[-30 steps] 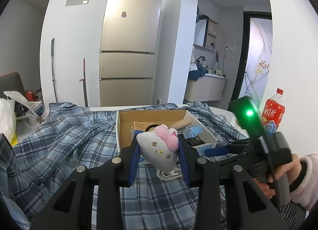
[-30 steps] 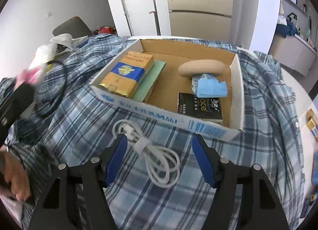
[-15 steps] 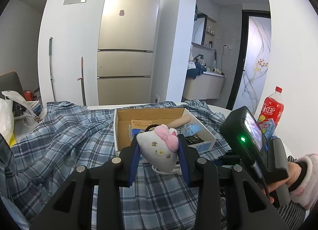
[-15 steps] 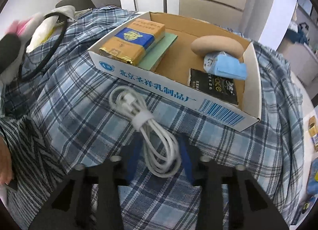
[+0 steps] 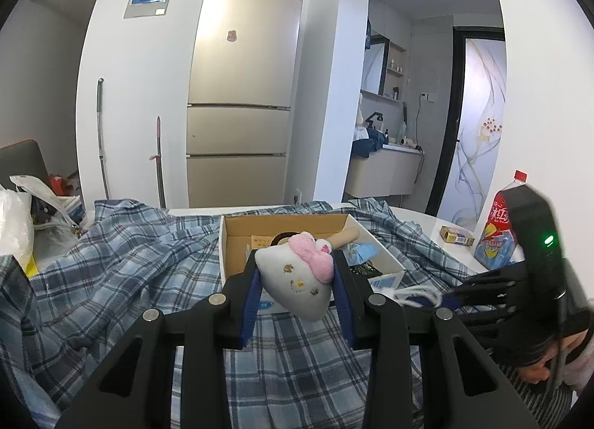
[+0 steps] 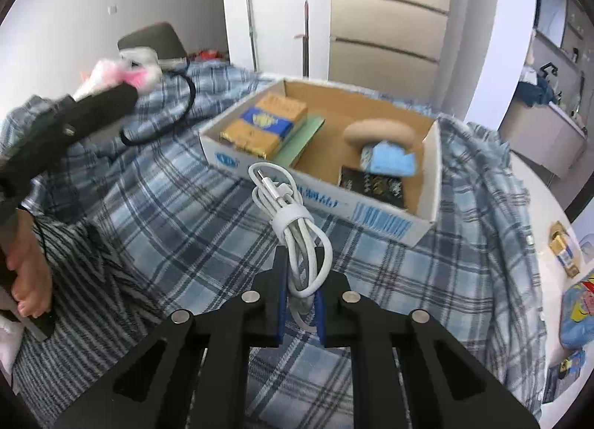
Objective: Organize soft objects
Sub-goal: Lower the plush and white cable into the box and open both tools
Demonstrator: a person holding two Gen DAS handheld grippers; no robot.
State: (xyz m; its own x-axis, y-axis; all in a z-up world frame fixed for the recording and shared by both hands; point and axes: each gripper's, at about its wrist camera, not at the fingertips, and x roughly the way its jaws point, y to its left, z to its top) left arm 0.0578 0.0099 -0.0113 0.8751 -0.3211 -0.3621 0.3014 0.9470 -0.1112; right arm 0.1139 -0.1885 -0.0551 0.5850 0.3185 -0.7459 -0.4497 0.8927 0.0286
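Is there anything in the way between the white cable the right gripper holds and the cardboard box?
Nothing visible. The right gripper is shut on the white cable, and only plaid cloth lies before the cardboard box.

A white plush cat head [image 5: 295,280] with a pink bow sits low in the centre of the left wrist view, tilted, its embroidered face toward the camera, squeezed between blue pads above the blue plaid cloth. A coiled white cable [image 6: 297,232], bound by a white strap, stands up in the lower centre of the right wrist view, its lower loop pinched, plug end uppermost.
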